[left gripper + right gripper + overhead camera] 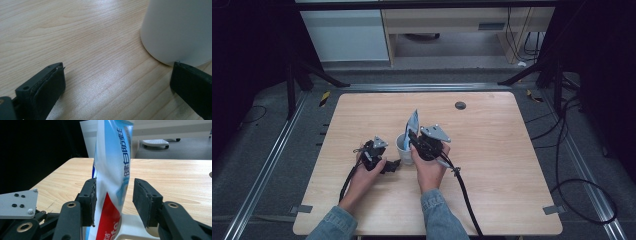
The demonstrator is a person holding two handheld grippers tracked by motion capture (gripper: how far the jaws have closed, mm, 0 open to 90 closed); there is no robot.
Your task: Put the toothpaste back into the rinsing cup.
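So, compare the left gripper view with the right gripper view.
Left gripper view alone: the cup's plain white wall from low down, beside the open left tool. Right gripper view alone: a toothpaste tube standing in the cup between the right tool's parted jaws, with the floor beyond. Both: the wooden table and the cup.

Table (492, 165) right of the cup (403, 148) lies open; toothpaste tube (412, 121) stands inside.

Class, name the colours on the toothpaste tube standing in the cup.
Toothpaste tube: white and light blue, red lower down; clearest in the right gripper view.
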